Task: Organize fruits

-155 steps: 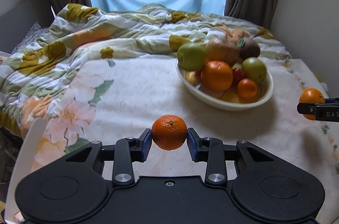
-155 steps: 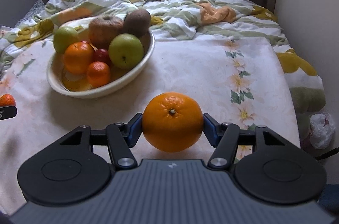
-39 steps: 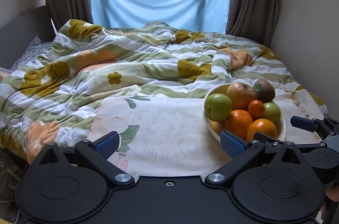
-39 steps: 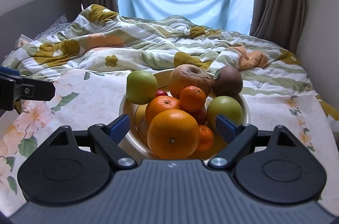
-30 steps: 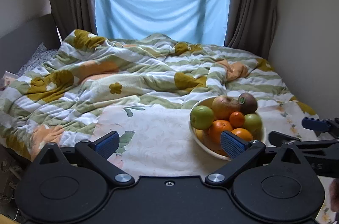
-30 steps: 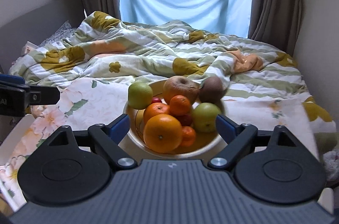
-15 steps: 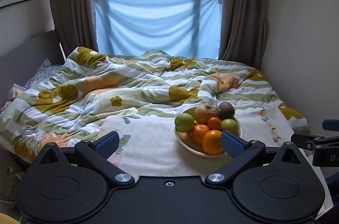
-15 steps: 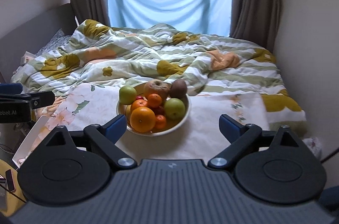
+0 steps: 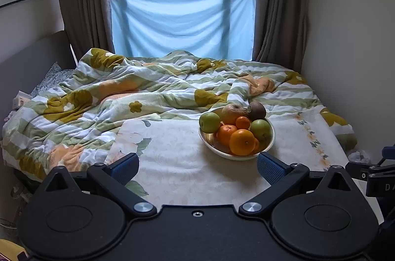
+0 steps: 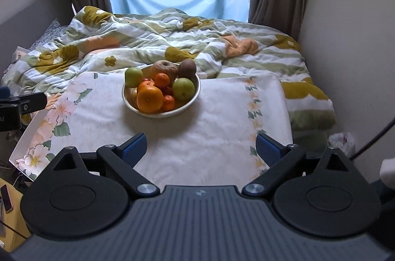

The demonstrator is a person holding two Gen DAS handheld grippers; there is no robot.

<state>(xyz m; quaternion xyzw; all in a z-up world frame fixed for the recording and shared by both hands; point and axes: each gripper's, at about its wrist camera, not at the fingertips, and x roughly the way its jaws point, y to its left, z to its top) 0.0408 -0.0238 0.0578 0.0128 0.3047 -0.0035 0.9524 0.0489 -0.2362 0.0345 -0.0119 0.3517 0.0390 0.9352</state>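
A white bowl (image 9: 270, 137) stands on a floral-covered board (image 9: 177, 162) on the bed. It holds oranges, green apples, a brown apple and a kiwi. A large orange (image 9: 242, 141) sits at its front. The bowl (image 10: 193, 93) also shows in the right wrist view, with the large orange (image 10: 149, 99) at its front left. My left gripper (image 9: 197, 165) is open and empty, held back from the bowl. My right gripper (image 10: 201, 146) is open and empty, also held back from the bowl.
A rumpled floral duvet (image 9: 123, 97) covers the bed behind the board. Walls stand close on the right (image 9: 350, 38). Curtains and a blue cloth (image 9: 182, 23) hang at the window. A white bag (image 10: 342, 140) lies on the floor at right. A phone (image 10: 6, 198) lies low left.
Both grippers let go of their oranges, which now lie in the bowl. Both have opened wide and pulled back and up from the bowl, so it looks smaller.
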